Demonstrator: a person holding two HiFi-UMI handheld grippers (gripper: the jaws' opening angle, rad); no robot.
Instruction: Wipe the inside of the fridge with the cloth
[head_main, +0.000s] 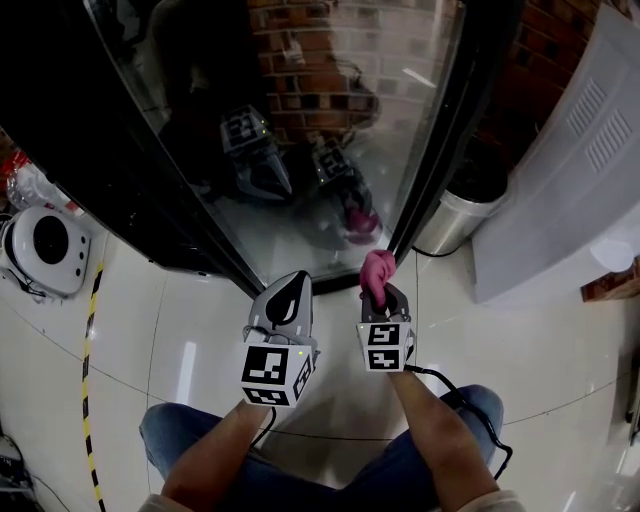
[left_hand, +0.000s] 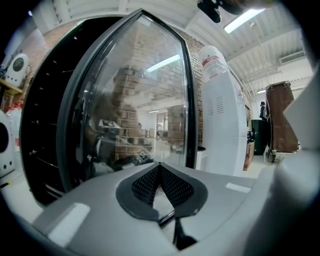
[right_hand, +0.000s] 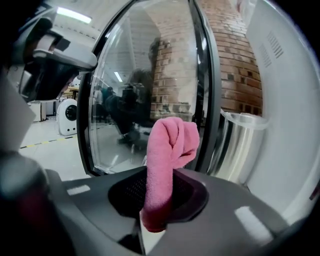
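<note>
Pink cloth (right_hand: 170, 145) clamped upright in right tongs (right_hand: 156, 197) | left tongs (left_hand: 160, 186) closed, holding nothing

A bin (head_main: 455, 215) stands right of the fridge door (head_main: 330, 120), an appliance (head_main: 45, 250) left.

The glass door (head_main: 300, 130) fills the upper middle of the frame and bars the way straight ahead of my left claw (head_main: 297, 278) and right claw (head_main: 385, 292). A steel bin (head_main: 455, 215) and a white cabinet (head_main: 570, 170) crowd the right side. At lower left the white floor (head_main: 180, 330) lies open, as far as a white machine (head_main: 45, 250).
</note>
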